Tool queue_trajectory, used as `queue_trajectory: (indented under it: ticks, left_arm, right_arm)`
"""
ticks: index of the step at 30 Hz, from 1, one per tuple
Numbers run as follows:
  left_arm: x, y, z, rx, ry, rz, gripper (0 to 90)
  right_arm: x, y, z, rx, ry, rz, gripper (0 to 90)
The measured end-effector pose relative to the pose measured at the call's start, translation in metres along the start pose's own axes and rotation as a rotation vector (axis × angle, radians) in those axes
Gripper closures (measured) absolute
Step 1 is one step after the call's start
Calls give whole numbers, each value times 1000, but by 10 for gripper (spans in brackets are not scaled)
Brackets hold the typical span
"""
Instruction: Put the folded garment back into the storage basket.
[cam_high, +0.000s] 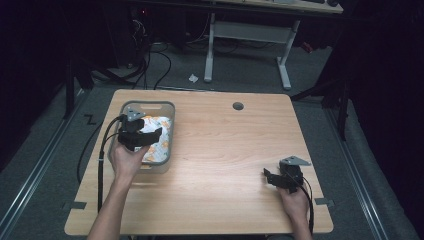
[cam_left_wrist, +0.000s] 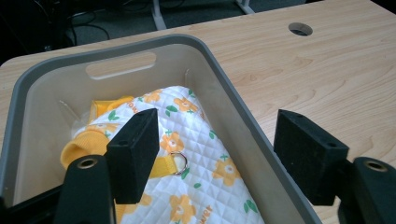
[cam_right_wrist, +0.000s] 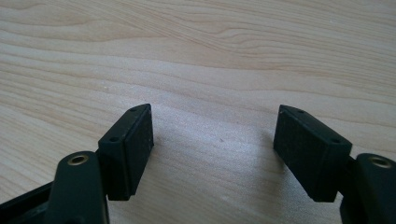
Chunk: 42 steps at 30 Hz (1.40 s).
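Left gripper (cam_left_wrist: 215, 158) hovering over grey bin (cam_left_wrist: 233, 107) at table (cam_high: 225, 150) left, jaws standing wide, gripping nothing; quilted floral garment (cam_left_wrist: 201, 163) lying inside bin; right gripper (cam_right_wrist: 212, 154) resting near table's right edge, jaws spread wide, holding nothing

Overhead light's decent on the light wooden surface (cam_high: 225, 150), but the room around it goes dark; close-ups stay sharp, soft shadows.

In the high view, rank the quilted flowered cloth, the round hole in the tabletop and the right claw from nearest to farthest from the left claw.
1. Quilted flowered cloth, in the grey bin beneath the left claw.
2. Round hole, toward the table's far edge.
3. Right claw, near right side.
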<state>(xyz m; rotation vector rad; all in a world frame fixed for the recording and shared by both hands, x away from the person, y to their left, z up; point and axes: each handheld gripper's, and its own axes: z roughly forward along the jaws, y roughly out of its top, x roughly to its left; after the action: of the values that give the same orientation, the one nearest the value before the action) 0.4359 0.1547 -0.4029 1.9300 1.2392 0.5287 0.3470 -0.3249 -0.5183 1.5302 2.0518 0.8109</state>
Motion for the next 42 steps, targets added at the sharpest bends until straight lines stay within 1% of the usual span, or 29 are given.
queue_trajectory:
  ticks: [2, 6, 8, 11, 14, 20, 24, 28, 30, 31, 32, 33, 36, 37, 38, 42]
  left_arm:
    - [-2, -1, 0, -4, -3, 2, 315]
    - [-8, -3, 0, -10, -23, 0, 314]
    - [-9, -3, 0, -14, -25, -2, 314]
    - [-12, -3, -1, -12, -9, -4, 316]
    - [-16, -4, -1, -14, -16, 1, 317]
    - [-24, -3, -2, -19, -42, 11, 318]
    - [-27, -2, 1, -14, -51, 4, 331]
    - [-32, -1, 2, -27, -71, -1, 334]
    - [-36, -1, 3, -29, -82, 5, 332]
    - [-36, -1, 3, -29, -82, 5, 331]
    - [-37, 0, 3, -36, -84, 17, 331]
    - [-40, -1, 3, -37, -94, 10, 327]
    - [-42, -1, 3, -39, -100, 17, 326]
    - [-45, -1, 4, -43, -111, 16, 325]
    - [-45, -1, 4, -43, -111, 16, 323]
    - [-50, 0, 5, -47, -133, 15, 321]
  right_arm:
    - [0, 0, 0, 0, 0, 0, 289]
    - [0, 0, 0, 0, 0, -2, 289]
    - [0, 0, 0, 0, 0, -2, 289]
    - [0, 0, 0, -1, 0, -2, 289]
    - [0, 0, 0, 0, 1, -1, 289]
    - [0, 0, 0, 0, 2, -1, 288]
    - [0, 0, 0, 0, 2, 0, 288]
    - [0, 0, 0, 0, 2, -1, 288]
    - [0, 0, 0, 0, 2, 0, 288]
    - [0, 0, 0, 0, 2, 0, 288]
    - [0, 0, 0, 0, 2, 0, 288]
    - [0, 0, 0, 0, 2, 0, 287]
    - [0, 0, 0, 0, 2, -1, 288]
    - [0, 0, 0, 0, 2, 0, 288]
    - [0, 0, 0, 0, 2, 0, 288]
    - [0, 0, 0, 0, 2, 0, 288]
